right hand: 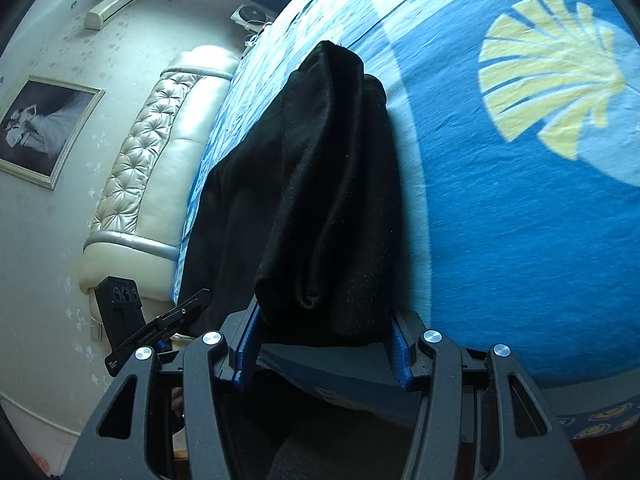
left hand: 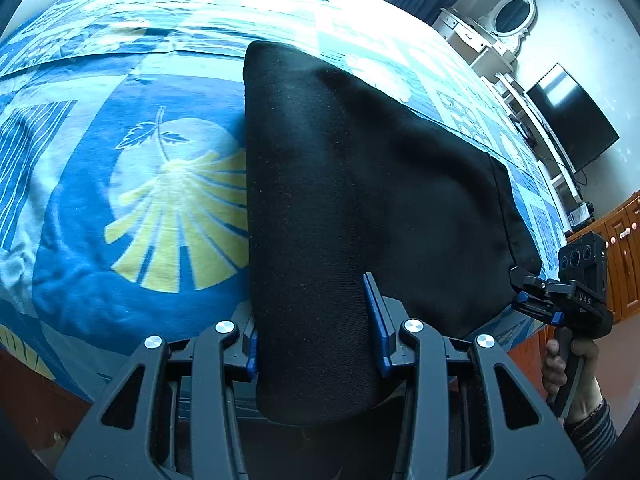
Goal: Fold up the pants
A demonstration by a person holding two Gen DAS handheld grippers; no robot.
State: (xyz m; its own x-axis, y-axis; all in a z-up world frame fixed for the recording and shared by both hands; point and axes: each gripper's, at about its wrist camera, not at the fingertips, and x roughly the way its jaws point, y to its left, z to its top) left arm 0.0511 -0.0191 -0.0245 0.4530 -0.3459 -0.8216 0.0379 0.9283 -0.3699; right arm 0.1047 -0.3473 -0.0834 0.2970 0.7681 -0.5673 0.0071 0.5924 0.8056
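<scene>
We see black pants (left hand: 360, 184) draped over a bed whose blue patterned cover (left hand: 100, 208) carries a large yellow fan-like leaf in a pale circle. The pants lie near the bed's near edge, one end bunched between the blue fingers of our left gripper (left hand: 316, 320), which is clamped on the cloth. Our right gripper (right hand: 324, 344) likewise has a thick fold wedged between its fingers and grips it; in the left view it (left hand: 536, 300) meets the pants' far corner at the bed's edge, a hand (left hand: 560, 368) on its grip.

Around the bed stand white-patterned walls, a cream tufted headboard (right hand: 160, 168), a framed black-and-white photograph (right hand: 40, 128), a wall air conditioner (right hand: 114, 4), a dark television (left hand: 572, 116), a white dresser with an oval mirror (left hand: 512, 16), and orange wooden cabinets (left hand: 616, 248).
</scene>
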